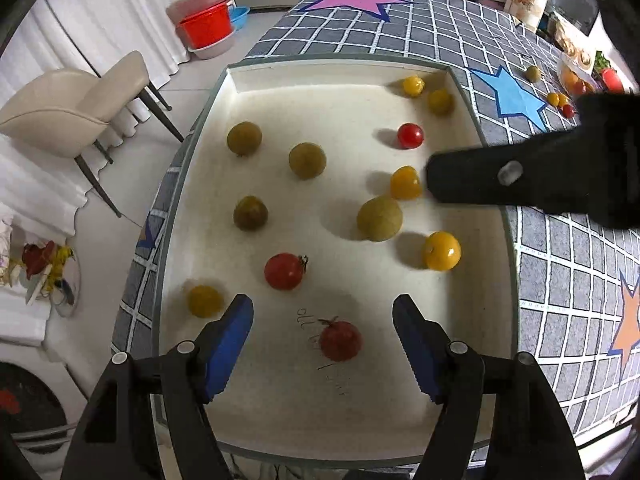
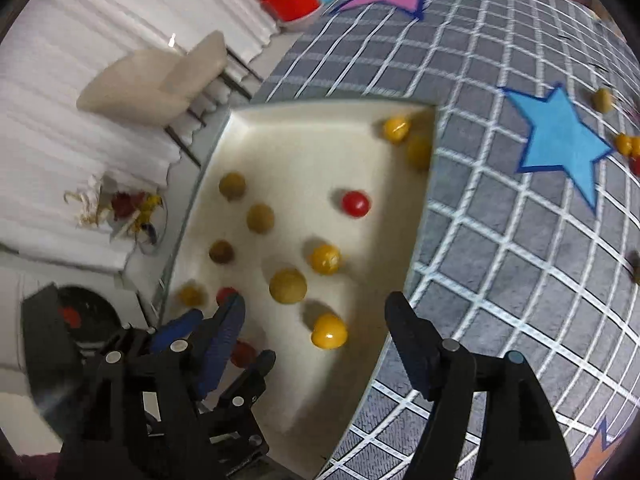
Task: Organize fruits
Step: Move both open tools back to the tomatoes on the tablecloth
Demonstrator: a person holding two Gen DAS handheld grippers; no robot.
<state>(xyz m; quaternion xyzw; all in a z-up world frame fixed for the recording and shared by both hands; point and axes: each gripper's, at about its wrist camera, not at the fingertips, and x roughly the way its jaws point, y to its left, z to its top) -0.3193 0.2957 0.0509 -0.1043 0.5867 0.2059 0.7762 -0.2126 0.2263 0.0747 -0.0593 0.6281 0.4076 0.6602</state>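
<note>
Currently my left gripper (image 1: 323, 346) jaws apart at lower centre of left wrist view, nothing clamped; red tomato (image 1: 340, 340) lies loose between fingertips on white tray (image 1: 260, 76). Yellow, green, red fruits scattered across tray. My right gripper (image 2: 316, 336) jaws apart, empty; yellow tomato (image 2: 329, 331) lies between fingertips.

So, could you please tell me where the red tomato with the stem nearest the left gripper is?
In the left wrist view, that red tomato lies in the white tray, between the open left gripper fingers, beside handwriting.
</note>
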